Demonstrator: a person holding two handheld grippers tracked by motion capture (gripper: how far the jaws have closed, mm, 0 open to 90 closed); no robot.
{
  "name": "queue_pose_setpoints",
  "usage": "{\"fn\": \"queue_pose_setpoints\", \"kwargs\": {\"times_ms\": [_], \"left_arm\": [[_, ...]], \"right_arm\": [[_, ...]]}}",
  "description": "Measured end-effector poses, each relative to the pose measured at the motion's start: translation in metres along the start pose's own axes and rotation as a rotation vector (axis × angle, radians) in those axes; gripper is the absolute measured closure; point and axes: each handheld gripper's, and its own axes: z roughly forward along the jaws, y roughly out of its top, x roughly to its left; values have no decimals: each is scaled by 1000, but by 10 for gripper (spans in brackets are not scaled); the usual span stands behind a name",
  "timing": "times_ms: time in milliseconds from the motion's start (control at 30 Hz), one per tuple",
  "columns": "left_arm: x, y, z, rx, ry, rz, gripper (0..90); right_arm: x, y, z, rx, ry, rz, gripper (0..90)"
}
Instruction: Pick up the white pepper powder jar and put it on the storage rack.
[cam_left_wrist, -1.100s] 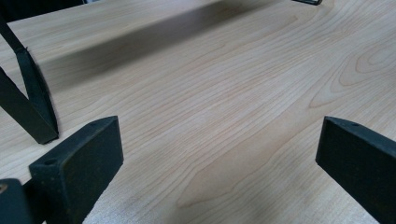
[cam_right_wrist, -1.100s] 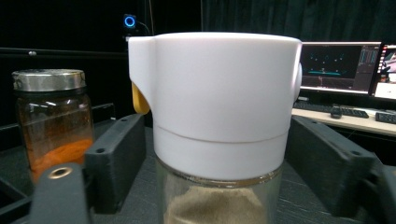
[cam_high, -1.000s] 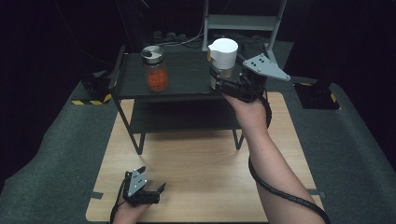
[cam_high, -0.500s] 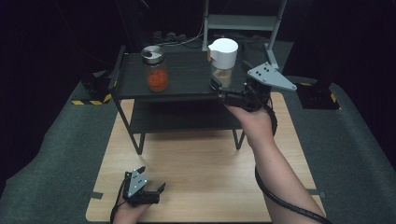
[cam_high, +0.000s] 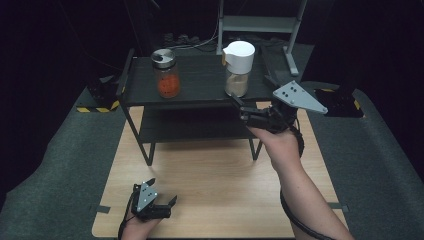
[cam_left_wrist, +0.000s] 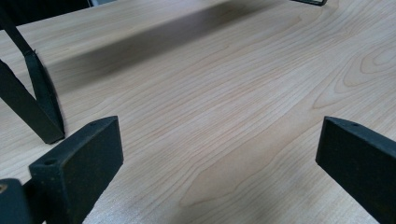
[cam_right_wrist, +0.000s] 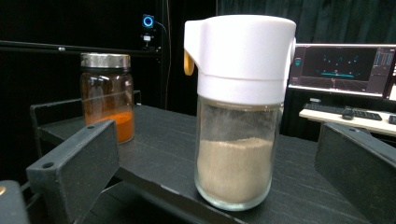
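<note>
The white-capped jar (cam_high: 237, 67) is clear glass, round and straight-sided, about a third full of a fine tan powder, under a smooth white plastic cap with a yellowish tab at its spout. It stands upright on the top board of the black shelf (cam_high: 200, 80), a matt, faintly grained rack with thin metal legs, set on the pale wood-grain desk (cam_high: 215, 175). Well apart from it on the same board stands the orange jar (cam_high: 166, 73), glass too, with a shiny metal lid and orange powder low inside.

The right tongs (cam_high: 239, 107) are spread wide just in front of the shelf's edge, with the white-capped jar beyond their blunt black pads and untouched. A second ago they were at the jar itself; since then their jaws have been opening and the hand has drawn back and slightly down, leaving the jar where it stood, as far as the small earlier views let me judge.

The left tongs (cam_high: 161, 197) rest low over the desk, also spread apart, unmoved.
</note>
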Motion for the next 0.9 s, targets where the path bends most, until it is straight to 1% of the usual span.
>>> {"fn": "queue_pose_setpoints", "kwargs": {"times_ms": [200, 433, 500, 900], "left_arm": [[0, 0, 0, 1, 1, 1, 11], [-1, 1, 1, 5, 2, 9, 11], [-2, 1, 1, 7, 2, 10, 11], [-2, 2, 1, 8, 1, 17, 11]], "right_arm": [[2, -9, -11, 2, 17, -11, 0], [6, -22, -25, 13, 42, -44, 0], [7, -26, -29, 18, 48, -45, 0], [13, -53, -52, 55, 54, -74, 0]]}}
